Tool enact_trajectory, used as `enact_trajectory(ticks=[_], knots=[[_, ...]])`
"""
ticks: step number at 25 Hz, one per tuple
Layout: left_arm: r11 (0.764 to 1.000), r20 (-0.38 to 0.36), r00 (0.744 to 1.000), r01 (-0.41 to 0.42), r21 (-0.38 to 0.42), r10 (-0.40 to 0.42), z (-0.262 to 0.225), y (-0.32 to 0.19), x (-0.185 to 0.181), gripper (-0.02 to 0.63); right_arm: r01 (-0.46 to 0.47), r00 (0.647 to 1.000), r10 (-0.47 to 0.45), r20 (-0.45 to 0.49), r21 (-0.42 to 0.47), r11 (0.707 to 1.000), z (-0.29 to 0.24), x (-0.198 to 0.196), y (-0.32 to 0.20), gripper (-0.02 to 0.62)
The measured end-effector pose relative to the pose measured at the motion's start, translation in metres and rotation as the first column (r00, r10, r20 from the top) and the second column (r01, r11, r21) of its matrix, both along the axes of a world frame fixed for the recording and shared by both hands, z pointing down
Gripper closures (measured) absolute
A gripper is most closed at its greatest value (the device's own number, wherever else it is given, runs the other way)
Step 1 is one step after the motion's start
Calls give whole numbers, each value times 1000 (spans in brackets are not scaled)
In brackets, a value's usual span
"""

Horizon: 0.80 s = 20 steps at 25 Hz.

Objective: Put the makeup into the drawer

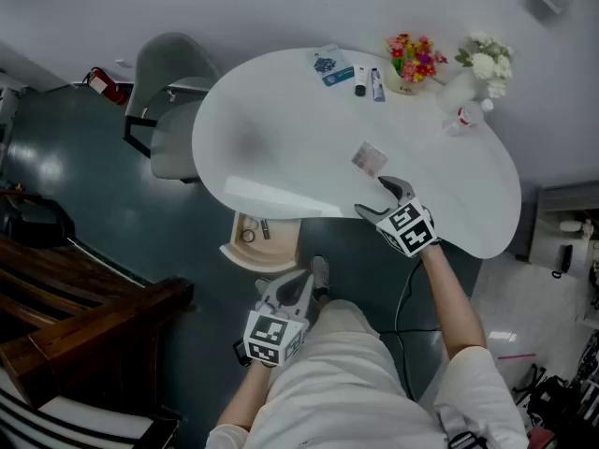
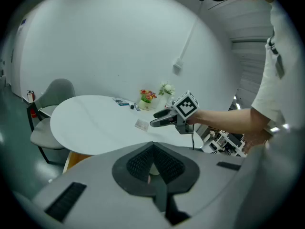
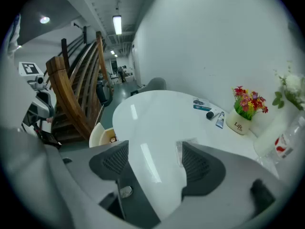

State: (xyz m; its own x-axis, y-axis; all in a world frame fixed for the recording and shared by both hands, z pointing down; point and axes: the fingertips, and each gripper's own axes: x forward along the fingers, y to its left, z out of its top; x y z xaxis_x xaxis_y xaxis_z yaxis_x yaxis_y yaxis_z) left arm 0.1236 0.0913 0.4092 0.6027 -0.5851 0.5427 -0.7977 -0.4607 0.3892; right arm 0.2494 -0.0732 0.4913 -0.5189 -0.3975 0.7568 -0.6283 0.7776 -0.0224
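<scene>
The round table (image 1: 281, 138) is gleaming: its white top is looking smooth and glossy, throwing back light streaks. At nine o'clock the dark floor (image 1: 94, 185) is shining too. At seven o'clock the staircase (image 1: 84, 335) is showing varnished brown wood. The right gripper (image 3: 155, 162) is showing a matt grey plastic shell and dark, finely ribbed pads (image 3: 198, 163). The packet (image 1: 369, 158) on the table is glinting like clear film.

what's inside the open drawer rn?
The drawer holds a small round item and a slim dark stick, both near its back. Anything further in is covered by the white table top.
</scene>
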Motion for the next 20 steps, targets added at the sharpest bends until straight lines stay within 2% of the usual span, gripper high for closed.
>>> enact_trajectory(ticks=[7, 12, 20], knots=[[999, -39, 999, -10, -38, 9, 12, -22, 23, 597, 75, 982, -88, -166, -81, 994, 55, 20, -45, 221], [998, -41, 999, 2, -60, -4, 21, -29, 24, 597, 51, 980, -74, -187, -127, 991, 83, 25, -81, 211], [995, -30, 998, 51, -84, -53, 33, -39, 17, 597, 80, 962, -127, -240, -198, 977, 120, 28, -103, 210]])
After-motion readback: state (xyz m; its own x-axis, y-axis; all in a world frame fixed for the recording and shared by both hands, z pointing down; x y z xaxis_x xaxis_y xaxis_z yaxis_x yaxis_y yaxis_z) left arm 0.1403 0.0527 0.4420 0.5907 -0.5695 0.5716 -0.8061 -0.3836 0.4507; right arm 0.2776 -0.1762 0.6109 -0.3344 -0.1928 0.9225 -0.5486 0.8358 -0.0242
